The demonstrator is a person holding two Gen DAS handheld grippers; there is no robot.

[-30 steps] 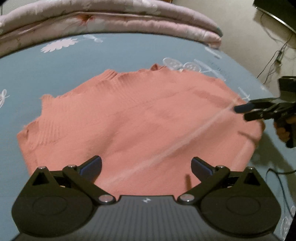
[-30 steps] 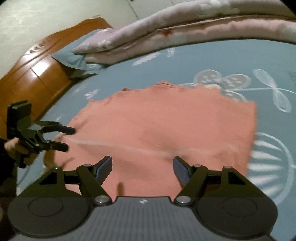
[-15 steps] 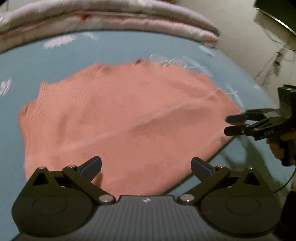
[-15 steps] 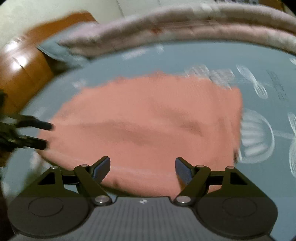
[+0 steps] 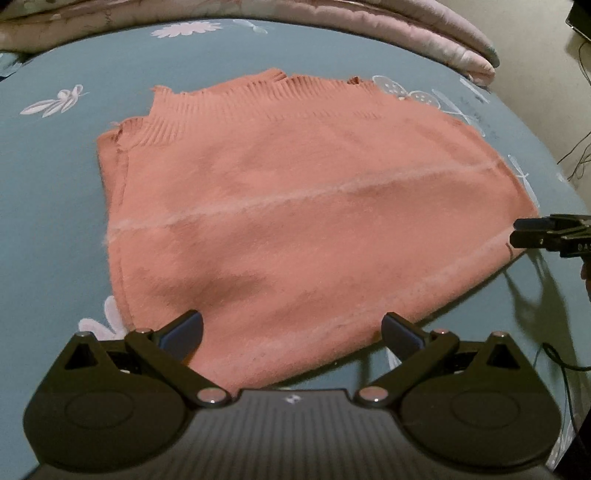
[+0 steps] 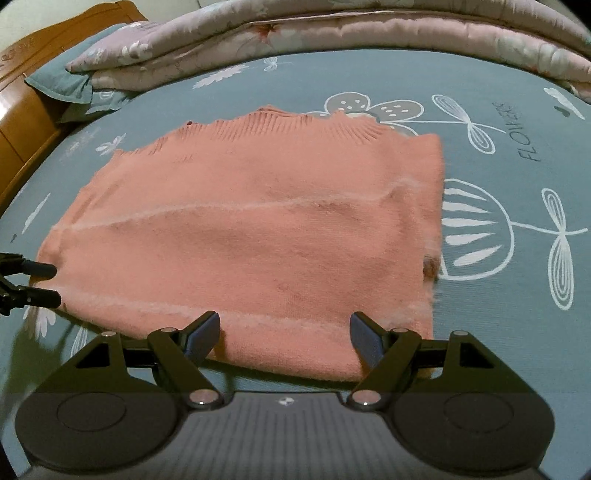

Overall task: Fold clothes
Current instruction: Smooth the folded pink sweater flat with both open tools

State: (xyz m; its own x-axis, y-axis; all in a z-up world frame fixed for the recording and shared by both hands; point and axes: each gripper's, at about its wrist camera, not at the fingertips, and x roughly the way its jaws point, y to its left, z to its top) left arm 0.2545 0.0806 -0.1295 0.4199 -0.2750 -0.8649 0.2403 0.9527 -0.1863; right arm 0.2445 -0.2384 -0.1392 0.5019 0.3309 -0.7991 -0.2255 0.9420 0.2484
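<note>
A salmon-pink knitted sweater [image 5: 295, 206] [image 6: 258, 229] lies folded flat on the blue bed sheet [image 5: 55, 184] [image 6: 498, 332], ribbed edge at the far side. My left gripper [image 5: 291, 328] hovers open over the sweater's near edge, nothing pinched between its fingers. My right gripper [image 6: 284, 326] is open too, above the near edge further right. Each shows in the other's view: the right gripper [image 5: 517, 232] by the sweater's right corner, the left gripper [image 6: 53, 284] open at its left corner.
A folded floral quilt [image 5: 406, 33] [image 6: 332, 33] lies along the far side of the bed. A blue pillow [image 6: 62, 81] and wooden headboard [image 6: 22, 110] are at far left. Cables [image 5: 576, 155] trail on the floor past the bed's right edge.
Both grippers have drawn back over the sweater, so its near edge now shows under their fingers. The left view has swung left. Both stay open.
</note>
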